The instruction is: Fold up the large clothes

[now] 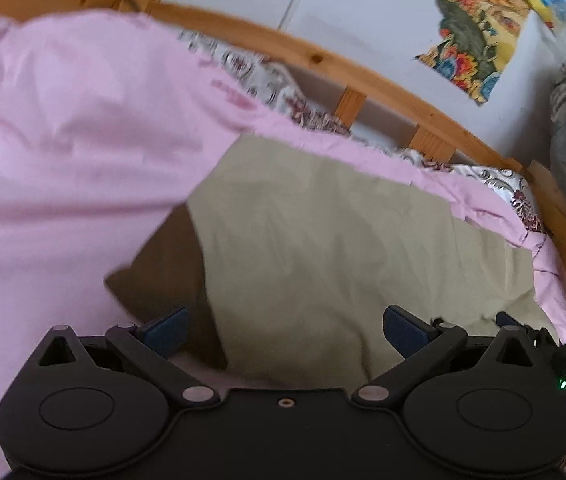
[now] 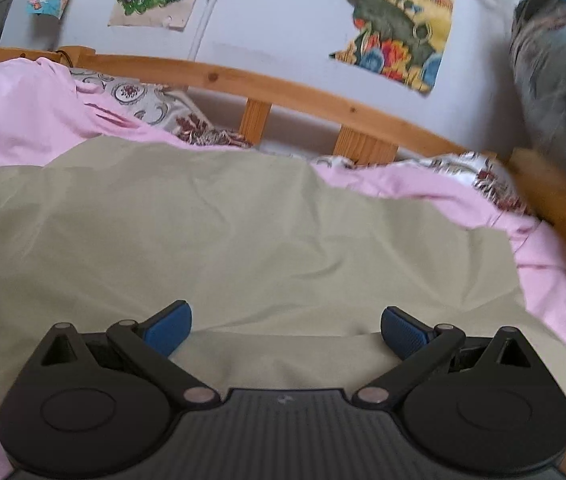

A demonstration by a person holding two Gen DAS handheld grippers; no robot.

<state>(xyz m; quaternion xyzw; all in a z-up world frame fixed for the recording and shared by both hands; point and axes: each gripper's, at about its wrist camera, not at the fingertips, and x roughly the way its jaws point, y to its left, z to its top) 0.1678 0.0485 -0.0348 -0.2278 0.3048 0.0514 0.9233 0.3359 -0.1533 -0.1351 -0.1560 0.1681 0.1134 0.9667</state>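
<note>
The beige garment point(image 2: 243, 232) lies spread on the bed and fills the middle and lower part of your right wrist view; its cloth is wrinkled, and a folded edge runs across just in front of the tool. In the left wrist view the same beige garment point(image 1: 323, 248) sits in the centre and lower right of the frame, and its left corner hangs free, showing a darker, shaded side. Your right tool point(image 2: 286, 330) has its blue pads wide apart and holds nothing; the cloth only lies under and between them. Your left tool point(image 1: 285, 330) is also spread wide and grips nothing; it is over the left edge of the garment. In its lower right corner you can see a part of the other tool.

Under the garment is a pink sheet point(image 1: 63, 140), which bulges in the upper left of the left view. Behind it, a flower-patterned pillow point(image 2: 143, 98) rests against the wooden bed rail point(image 2: 283, 84). Above the rail, colourful pictures point(image 2: 399, 20) hang on the pale wall, in the upper right of both frames.
</note>
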